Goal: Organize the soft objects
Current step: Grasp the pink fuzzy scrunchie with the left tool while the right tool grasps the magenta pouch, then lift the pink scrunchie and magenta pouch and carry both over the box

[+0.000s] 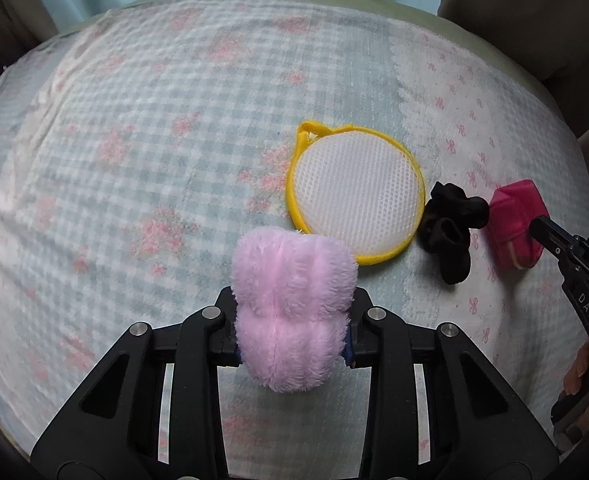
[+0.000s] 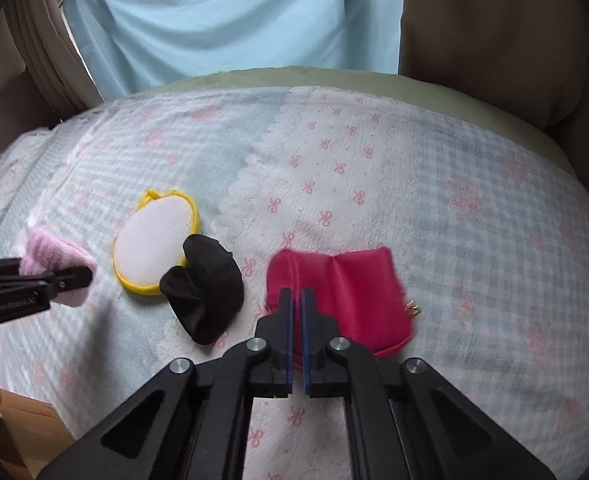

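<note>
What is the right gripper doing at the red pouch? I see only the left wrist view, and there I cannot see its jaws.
Observer: The right gripper has its jaws almost shut, with only a narrow slit between them, at the near edge of the red pouch.
Operator: Is the pouch lifted?
Observer: No, it lies flat on the bedcover, with a crease down its middle.
Operator: Is there something on its side away from me?
Observer: A small gold metal piece sticks out at its right edge.
</note>
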`<state>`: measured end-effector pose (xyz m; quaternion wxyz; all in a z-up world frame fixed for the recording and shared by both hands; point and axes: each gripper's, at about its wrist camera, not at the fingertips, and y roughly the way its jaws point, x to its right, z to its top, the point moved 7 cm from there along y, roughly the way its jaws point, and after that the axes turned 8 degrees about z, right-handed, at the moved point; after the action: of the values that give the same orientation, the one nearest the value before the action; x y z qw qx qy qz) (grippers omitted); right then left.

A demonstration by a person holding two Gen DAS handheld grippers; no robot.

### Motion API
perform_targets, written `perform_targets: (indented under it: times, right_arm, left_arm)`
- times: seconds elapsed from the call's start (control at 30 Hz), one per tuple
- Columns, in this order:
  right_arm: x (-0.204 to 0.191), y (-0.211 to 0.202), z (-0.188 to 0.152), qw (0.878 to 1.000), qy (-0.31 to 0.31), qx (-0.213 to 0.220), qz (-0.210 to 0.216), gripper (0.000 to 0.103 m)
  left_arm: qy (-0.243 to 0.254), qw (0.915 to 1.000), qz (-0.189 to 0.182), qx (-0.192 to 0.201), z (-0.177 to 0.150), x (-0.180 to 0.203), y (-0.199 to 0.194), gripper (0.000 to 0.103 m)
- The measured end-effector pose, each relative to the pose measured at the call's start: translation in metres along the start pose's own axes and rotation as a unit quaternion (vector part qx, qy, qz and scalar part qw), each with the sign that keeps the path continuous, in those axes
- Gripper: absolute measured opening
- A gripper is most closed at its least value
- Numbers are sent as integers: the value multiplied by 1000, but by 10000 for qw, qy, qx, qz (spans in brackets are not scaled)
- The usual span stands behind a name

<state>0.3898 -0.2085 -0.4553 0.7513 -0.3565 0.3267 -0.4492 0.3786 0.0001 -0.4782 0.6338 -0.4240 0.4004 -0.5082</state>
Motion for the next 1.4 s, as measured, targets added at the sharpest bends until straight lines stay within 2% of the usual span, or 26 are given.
perform_targets:
  times: [0.07,0.17,0.23,0.3,0.33,0.37,0.43,0.5,0.57,0.67,0.73,0.87,1.07,1.1,1.17,1.27,1.4]
  right_arm:
    - [-1,2,-1,10000,33,-66,-32,2]
    - [5,-2,-2,9991,406,20,119,2]
    - [7,-3,-4,9985,536,-52,30,3]
    - [9,-3,-6,9976,667,-173,-91,10]
    - [8,-4,-7,9970,760,-151,-26,26]
    - [8,-6,-7,9960,892,-98,34,59]
    - [11,-10,-6,9931,1171,66,7,99]
    - [13,-12,-4,9905,1365,161,-48,100]
    - [17,-8,-2,9880,1528,85,-195,100]
    - [30,1,-1,9778,2043,-84,-448,100]
    - [45,4,-2,9622,2592,-68,-833,100]
    - [61,26,-3,9344,3410,-173,-1017,100]
    - [72,51,-12,9071,4000,-351,-1261,99]
    - [73,53,-13,9061,4012,-349,-1298,99]
    - [72,54,-13,9059,3940,-398,-1504,84]
    - [67,52,-13,9118,3701,-451,-1721,74]
    - [61,42,-19,9189,3563,-292,-1670,63]
  left_arm:
    - [-30,10000,-13,45,1,-2,-5,30]
    - [-66,10000,-41,58,1,-5,-10,30]
    - [-50,10000,-52,69,1,-7,-10,30]
    - [-31,10000,-56,58,-1,-8,-11,30]
    - [-32,10000,-62,48,-1,-9,-11,30]
    - [-46,10000,-70,34,-2,-9,-11,30]
    - [-84,9999,-85,17,-1,-11,-12,30]
    - [-114,9999,-105,20,-1,-13,-13,30]
    - [-112,9999,-111,41,2,-14,-14,30]
    - [-91,9999,-115,68,5,-15,-14,30]
    - [-84,9999,-110,77,6,-16,-13,30]
    - [-114,9998,-122,53,7,-17,-10,30]
    - [-92,9999,-141,-6,6,-16,-4,30]
    - [-82,9999,-139,-11,6,-16,-4,30]
    - [-64,9999,-138,-20,6,-15,-1,30]
    - [-46,9999,-156,-49,5,-13,2,30]
    - [-24,9998,-197,-90,2,-10,3,30]
